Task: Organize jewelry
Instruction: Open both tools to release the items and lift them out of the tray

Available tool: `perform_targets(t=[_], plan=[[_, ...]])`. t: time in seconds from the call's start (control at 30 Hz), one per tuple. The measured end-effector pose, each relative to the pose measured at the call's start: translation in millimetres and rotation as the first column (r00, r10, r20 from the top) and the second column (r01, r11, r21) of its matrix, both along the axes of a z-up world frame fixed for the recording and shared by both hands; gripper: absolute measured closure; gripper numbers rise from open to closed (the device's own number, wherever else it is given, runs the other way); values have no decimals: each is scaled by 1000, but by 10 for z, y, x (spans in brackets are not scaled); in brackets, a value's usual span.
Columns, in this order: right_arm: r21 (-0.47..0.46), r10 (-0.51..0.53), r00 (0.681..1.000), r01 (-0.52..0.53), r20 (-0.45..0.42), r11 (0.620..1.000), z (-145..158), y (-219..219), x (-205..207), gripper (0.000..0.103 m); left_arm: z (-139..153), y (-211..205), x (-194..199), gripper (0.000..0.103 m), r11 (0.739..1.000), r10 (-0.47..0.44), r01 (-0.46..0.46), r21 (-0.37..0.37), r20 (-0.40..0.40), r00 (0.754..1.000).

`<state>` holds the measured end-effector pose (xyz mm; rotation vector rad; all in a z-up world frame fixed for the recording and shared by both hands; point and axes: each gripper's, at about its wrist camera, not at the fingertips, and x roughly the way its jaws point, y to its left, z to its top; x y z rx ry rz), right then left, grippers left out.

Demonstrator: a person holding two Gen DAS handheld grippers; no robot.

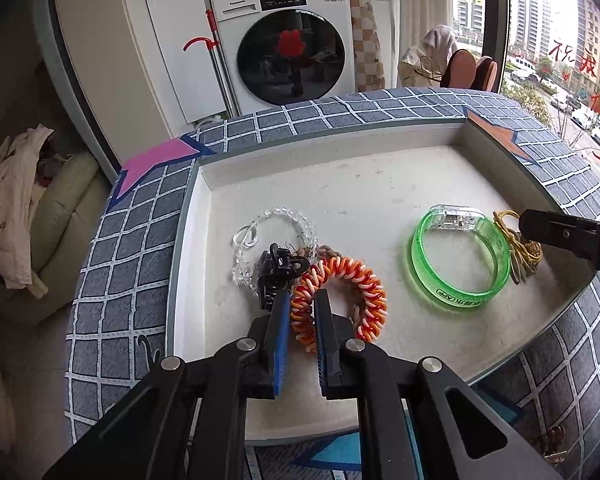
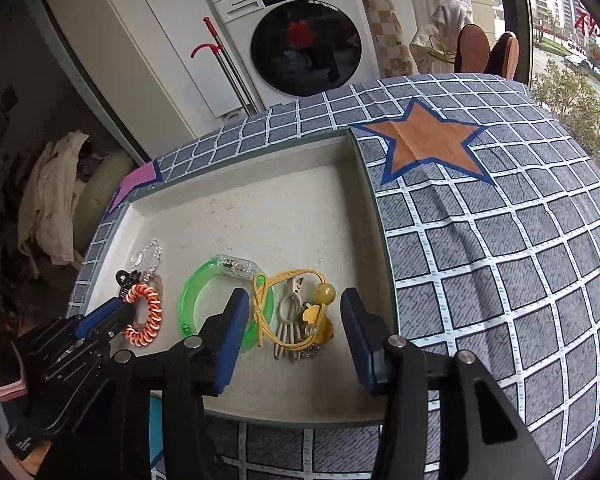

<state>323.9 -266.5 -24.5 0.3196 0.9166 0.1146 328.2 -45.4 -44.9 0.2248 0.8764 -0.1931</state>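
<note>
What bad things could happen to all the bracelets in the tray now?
The left gripper is pinching the orange and white coil bracelet, which touches the black hair clip and the clear bead bracelet. Lifting it might drag those along. The right gripper is open over the tangled yellow elastic cord, which crosses the green bangle. Closing there might grab several pieces at once.

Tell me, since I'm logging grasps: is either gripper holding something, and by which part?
The left gripper pinches the orange-and-white coil bracelet by its near rim. The right gripper stands open over the yellow hair ties, holding nothing.
</note>
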Motion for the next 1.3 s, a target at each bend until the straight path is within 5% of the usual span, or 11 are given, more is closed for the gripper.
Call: perform_targets(t=[0.27,0.8,0.83,0.87,0.9,1.1,1.17,1.23,1.3], plan=[[41,-11,998,9,64,999,242,-26,-310,45,59,32,-56,71,1000,-6,7,-8,6,1000],[74,2,999,-6,51,997,260,22,-802,42,180,78,-89,70,999,18,-16,-39,50,999],[77,2,999,-6,50,997,252,24,-832,42,194,82,-88,65,999,20,-17,-43,52,998],[82,5,999,-9,48,997,243,27,-862,42,208,89,-89,20,999,25,-23,-45,55,998],[86,6,999,-10,46,996,235,27,-893,41,225,99,-98,0,998,41,-38,-46,64,997],[86,11,999,-14,36,996,176,47,-1062,30,344,104,-217,0,997,55,-49,-52,122,991],[84,7,999,-10,39,996,181,48,-1128,18,370,104,-257,0,997,57,-51,-56,124,991],[71,-4,998,0,58,997,203,52,-1212,16,389,117,-317,0,997,58,-51,-59,121,991],[53,-5,998,1,70,999,225,63,-1288,0,410,133,-378,0,997,59,-52,-66,119,991]])
